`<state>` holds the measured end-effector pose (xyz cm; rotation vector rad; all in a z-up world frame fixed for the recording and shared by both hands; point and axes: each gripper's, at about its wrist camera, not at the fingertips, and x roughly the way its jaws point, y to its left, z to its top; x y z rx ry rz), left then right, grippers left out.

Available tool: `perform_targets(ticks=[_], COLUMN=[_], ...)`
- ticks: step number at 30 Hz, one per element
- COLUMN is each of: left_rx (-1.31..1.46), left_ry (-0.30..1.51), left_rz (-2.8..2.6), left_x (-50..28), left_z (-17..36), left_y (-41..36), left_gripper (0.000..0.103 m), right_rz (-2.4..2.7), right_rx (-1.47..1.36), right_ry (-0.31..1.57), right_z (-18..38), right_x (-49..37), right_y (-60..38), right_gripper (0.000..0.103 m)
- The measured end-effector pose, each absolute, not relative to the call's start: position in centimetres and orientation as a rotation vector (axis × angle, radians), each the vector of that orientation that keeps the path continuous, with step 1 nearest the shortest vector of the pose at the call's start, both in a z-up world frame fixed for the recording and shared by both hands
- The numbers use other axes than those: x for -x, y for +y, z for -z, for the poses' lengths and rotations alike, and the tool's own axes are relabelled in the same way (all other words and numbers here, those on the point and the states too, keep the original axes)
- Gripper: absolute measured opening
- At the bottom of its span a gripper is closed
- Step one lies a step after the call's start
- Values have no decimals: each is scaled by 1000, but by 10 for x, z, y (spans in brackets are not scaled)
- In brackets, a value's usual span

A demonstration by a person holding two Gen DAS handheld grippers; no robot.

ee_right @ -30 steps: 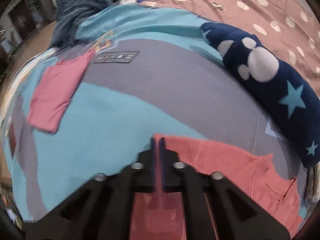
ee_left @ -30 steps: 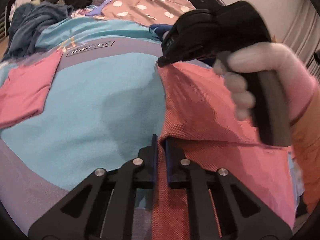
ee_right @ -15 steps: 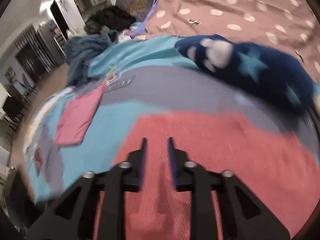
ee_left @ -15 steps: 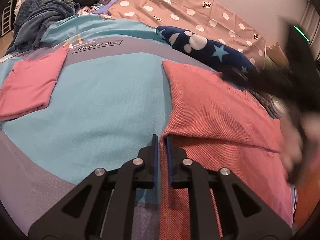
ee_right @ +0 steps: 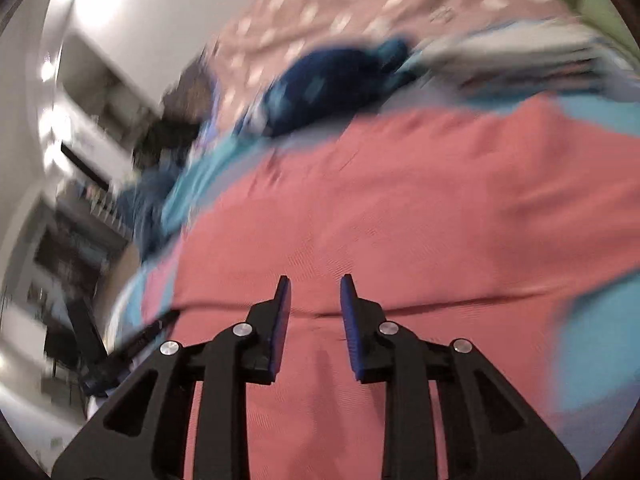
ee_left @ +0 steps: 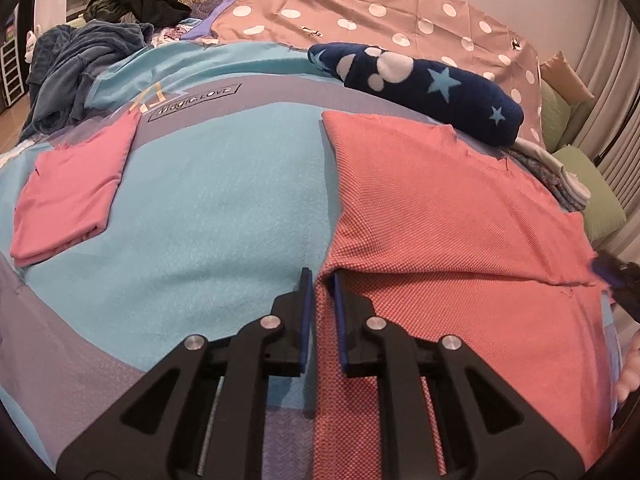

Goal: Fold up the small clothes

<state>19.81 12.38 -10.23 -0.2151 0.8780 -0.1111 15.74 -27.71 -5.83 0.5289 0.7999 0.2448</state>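
1. The coral shirt (ee_left: 460,216) lies spread on the bed's turquoise blanket (ee_left: 208,208), its near layer folded over.
2. Behind the shirt lies a navy star-patterned roll (ee_left: 432,88); to its left, well apart, sits a folded pink garment (ee_left: 72,192).
3. The left tongs (ee_left: 320,280) pinch the shirt's folded corner.
4. The right tongs (ee_right: 314,288), blurred, have just been closing yet stand parted over the shirt, nothing between them.

Setting: a home bedroom. A bed was seen covered by a turquoise and grey blanket (ee_left: 208,208), with a polka-dot sheet (ee_left: 400,12), green pillows (ee_left: 592,196), heaped dark clothing (ee_left: 136,0) and curtains (ee_left: 616,92) noted.
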Motion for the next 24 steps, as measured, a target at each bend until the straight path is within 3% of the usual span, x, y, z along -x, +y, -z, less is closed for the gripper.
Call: perform_targets(ticks=[4, 6, 8, 12, 16, 20, 24], left_rx=[195, 174, 126, 58, 98, 12, -37], left_ry=[802, 727, 669, 704, 822, 909, 886], left_rz=[87, 124, 174, 293, 328, 254, 249], left_x=[-181, -170, -165, -183, -222, -244, -239], left_z=[75, 51, 27, 23, 55, 98, 99], left_y=[125, 115, 92, 40, 8, -11, -19], left_gripper=[23, 47, 62, 64, 63, 65, 70], right_rz=[48, 215, 332, 349, 358, 365, 380], right_rx=[-679, -807, -911, -1121, -1177, -1191, -1229], right_ry=[701, 698, 711, 676, 602, 591, 567], right_z=[58, 76, 94, 132, 142, 143, 147], right_x=[-110, -86, -70, -57, -65, -81, -88], right_y=[-401, -460, -494, -531, -551, -571, -589], right_gripper=[43, 44, 46, 47, 61, 61, 61])
